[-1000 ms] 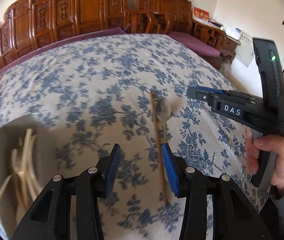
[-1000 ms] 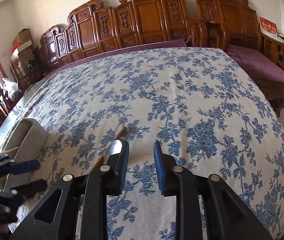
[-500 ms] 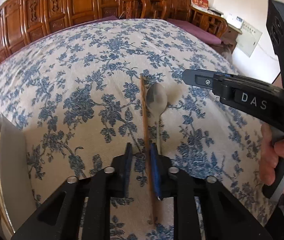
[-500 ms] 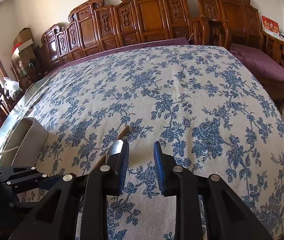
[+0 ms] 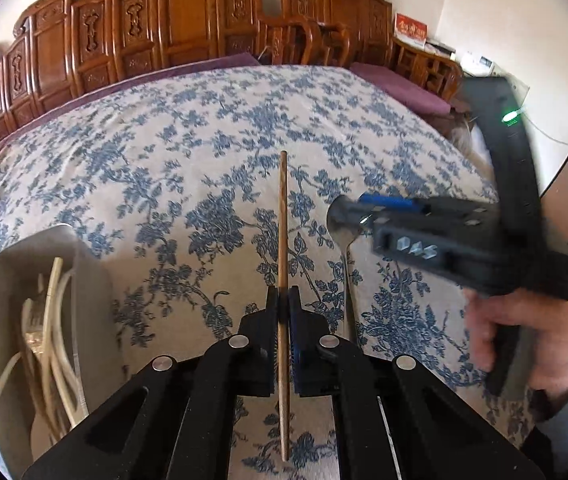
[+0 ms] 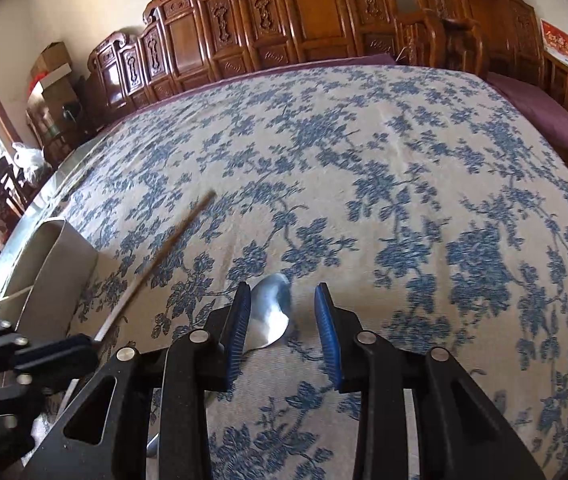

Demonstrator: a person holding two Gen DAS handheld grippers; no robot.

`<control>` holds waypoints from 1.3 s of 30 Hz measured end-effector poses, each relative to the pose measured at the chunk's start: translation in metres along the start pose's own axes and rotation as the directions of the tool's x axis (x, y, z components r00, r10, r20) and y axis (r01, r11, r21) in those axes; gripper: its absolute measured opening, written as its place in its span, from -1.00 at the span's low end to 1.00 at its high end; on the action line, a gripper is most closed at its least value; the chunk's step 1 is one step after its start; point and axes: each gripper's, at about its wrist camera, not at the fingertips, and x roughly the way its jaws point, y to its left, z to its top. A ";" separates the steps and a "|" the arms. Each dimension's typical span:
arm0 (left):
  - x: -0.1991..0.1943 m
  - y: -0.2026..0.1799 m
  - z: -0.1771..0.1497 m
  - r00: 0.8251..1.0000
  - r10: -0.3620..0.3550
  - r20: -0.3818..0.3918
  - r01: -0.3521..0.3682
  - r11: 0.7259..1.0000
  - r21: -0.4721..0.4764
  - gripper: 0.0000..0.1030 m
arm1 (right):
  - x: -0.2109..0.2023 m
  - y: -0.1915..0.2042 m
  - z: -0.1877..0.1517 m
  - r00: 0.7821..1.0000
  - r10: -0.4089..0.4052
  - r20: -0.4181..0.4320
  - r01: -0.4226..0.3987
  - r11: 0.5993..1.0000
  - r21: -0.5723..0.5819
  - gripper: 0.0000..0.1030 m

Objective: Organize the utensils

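Since a second ago my left gripper (image 5: 282, 312) has closed from a wide gap onto the wooden chopstick (image 5: 282, 216), which now sits pinched between the blue pads, its far end pointing away across the cloth. My right gripper (image 6: 282, 322) has come down over the metal spoon (image 6: 271, 314); its jaws are opening, the spoon bowl lies between them on the cloth and the pads do not press it.

To my left stands a beige utensil holder (image 5: 95, 280) near the table's edge, with pale utensils (image 5: 49, 320) inside, too tangled for me to count. Between holder and chopstick the cloth is bare, and the whole far half of the table lies free. I count one chopstick, one spoon, one holder.

All of this rests on a cream tablecloth (image 6: 384, 160) printed with blue flowers. Carved wooden chairs (image 6: 316, 12) line the far wall, with purple cushions (image 6: 540, 116) on the seats at right.
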 end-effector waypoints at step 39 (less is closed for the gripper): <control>-0.107 0.103 -0.040 0.982 0.185 0.047 -0.179 0.979 -0.102 -0.92 | -0.045 0.083 0.019 0.983 0.160 0.094 -0.147 0.981 -0.126 -0.93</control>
